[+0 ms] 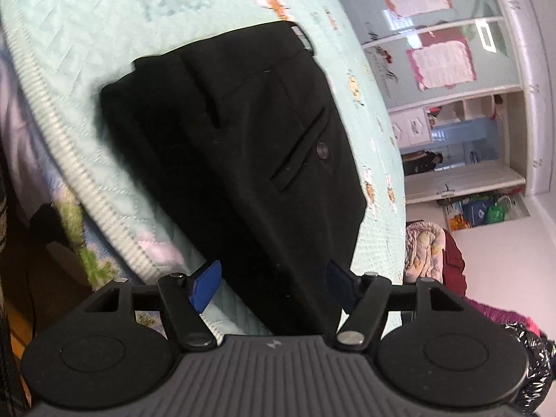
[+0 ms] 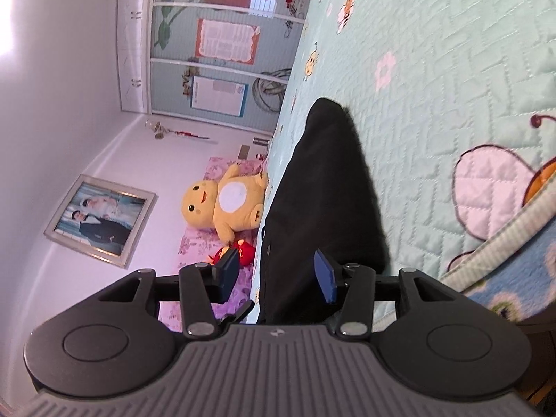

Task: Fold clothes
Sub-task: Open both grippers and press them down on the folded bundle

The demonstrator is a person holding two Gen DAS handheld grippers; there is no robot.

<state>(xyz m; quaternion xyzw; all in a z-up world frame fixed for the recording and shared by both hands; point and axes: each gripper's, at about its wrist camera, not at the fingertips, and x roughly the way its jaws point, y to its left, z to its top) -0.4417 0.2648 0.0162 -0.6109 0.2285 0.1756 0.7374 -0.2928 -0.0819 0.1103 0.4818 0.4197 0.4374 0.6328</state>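
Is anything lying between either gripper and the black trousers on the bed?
Nothing visible. The black trousers lie on the green quilt, directly ahead of the left gripper and right gripper, both with open jaws and cloth showing between them.

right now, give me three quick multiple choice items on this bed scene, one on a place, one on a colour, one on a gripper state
1. Where do the black trousers lie?
A. on the mint quilt
B. on the floor
C. on a chair

2. What colour is the plush toy?
A. blue
B. yellow
C. green

3. How does the left gripper stand?
A. shut on a sock
B. shut on nothing
C. open, pads clear of the cloth

Answers: 1 A, the trousers rest flat on the quilted cover. 2 B, its body is yellow with a white belly. 3 C, both blue pads stand apart at the trousers' edges without pinching.
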